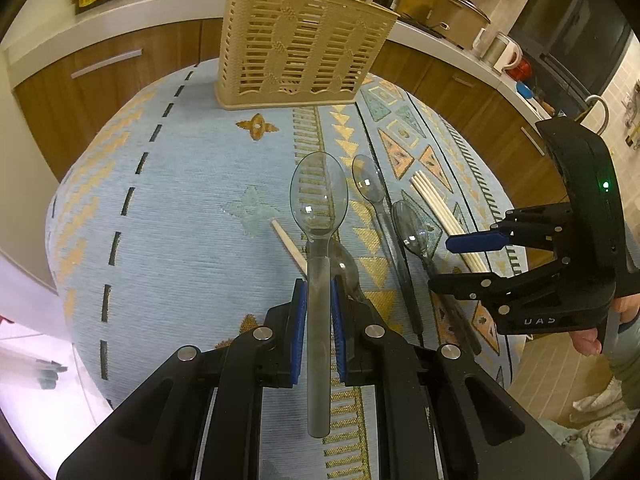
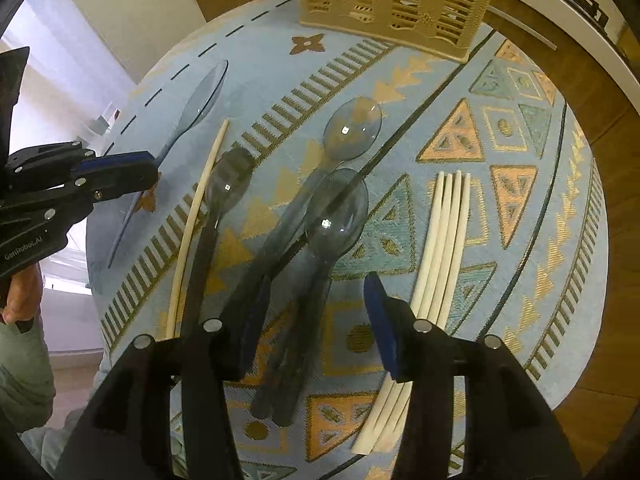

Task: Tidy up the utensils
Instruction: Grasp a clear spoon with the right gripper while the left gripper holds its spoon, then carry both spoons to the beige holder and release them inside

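Observation:
My left gripper (image 1: 319, 294) is shut on the handle of a clear plastic spoon (image 1: 319, 196), held above the table with its bowl pointing at the beige slotted utensil basket (image 1: 300, 46). The held spoon also shows in the right wrist view (image 2: 196, 100) beside the left gripper (image 2: 132, 170). My right gripper (image 2: 320, 312) is open above three clear spoons (image 2: 336, 216) lying on the cloth; it shows at the right of the left wrist view (image 1: 460, 260). A bundle of white chopsticks (image 2: 440, 248) lies to the right of the spoons. A single chopstick (image 2: 200, 200) lies to their left.
The round table wears a blue patterned cloth (image 1: 180, 200). The basket stands at its far edge and holds a few utensils. Wooden cabinets and a white counter (image 1: 140, 12) with kettle and pots lie beyond.

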`<state>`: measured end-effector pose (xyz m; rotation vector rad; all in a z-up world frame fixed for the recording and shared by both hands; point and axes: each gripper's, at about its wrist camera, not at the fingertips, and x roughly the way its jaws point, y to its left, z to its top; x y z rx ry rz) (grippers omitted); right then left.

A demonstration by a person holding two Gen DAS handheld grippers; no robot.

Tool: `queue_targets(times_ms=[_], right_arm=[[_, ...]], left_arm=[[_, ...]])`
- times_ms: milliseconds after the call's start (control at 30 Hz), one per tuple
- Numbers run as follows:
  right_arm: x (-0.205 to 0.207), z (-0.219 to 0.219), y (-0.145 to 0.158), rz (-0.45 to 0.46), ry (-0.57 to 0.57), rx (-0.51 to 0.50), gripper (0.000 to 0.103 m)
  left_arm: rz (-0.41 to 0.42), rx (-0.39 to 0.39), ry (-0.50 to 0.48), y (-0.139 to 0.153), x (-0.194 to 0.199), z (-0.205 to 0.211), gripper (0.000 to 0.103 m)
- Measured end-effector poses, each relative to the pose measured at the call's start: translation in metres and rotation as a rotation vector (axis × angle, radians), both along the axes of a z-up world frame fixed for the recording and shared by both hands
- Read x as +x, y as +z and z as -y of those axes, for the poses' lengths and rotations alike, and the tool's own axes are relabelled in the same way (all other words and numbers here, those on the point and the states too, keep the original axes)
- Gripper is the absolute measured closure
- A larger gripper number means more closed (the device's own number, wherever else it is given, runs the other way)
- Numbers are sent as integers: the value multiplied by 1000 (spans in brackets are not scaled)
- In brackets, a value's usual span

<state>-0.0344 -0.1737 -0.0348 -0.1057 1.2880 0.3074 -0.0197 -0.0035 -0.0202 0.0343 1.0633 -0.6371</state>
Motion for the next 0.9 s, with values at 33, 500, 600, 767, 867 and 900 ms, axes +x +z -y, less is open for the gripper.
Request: queue_targets(times_ms=[33, 500, 600, 767, 867, 900], right_arm=[[-1, 0, -1, -2, -2, -3, 64], [-12, 41, 20, 40, -71, 118, 102], [-11, 52, 23, 56, -79, 153, 102], [-4, 60, 39, 157, -63, 240, 102], [-1, 61, 61, 252, -42, 300, 102], [-1, 63, 68, 286, -41, 318, 102]], left_arm=[[-2, -1, 0, -1, 0, 0, 92], [8, -41, 33, 3, 7, -5, 92], [20, -58, 51, 7, 11, -6, 92], [82, -148, 107, 28, 19, -12, 92], [144, -203, 125, 49, 23, -15, 92], [165, -218, 127, 57, 24, -15, 92]])
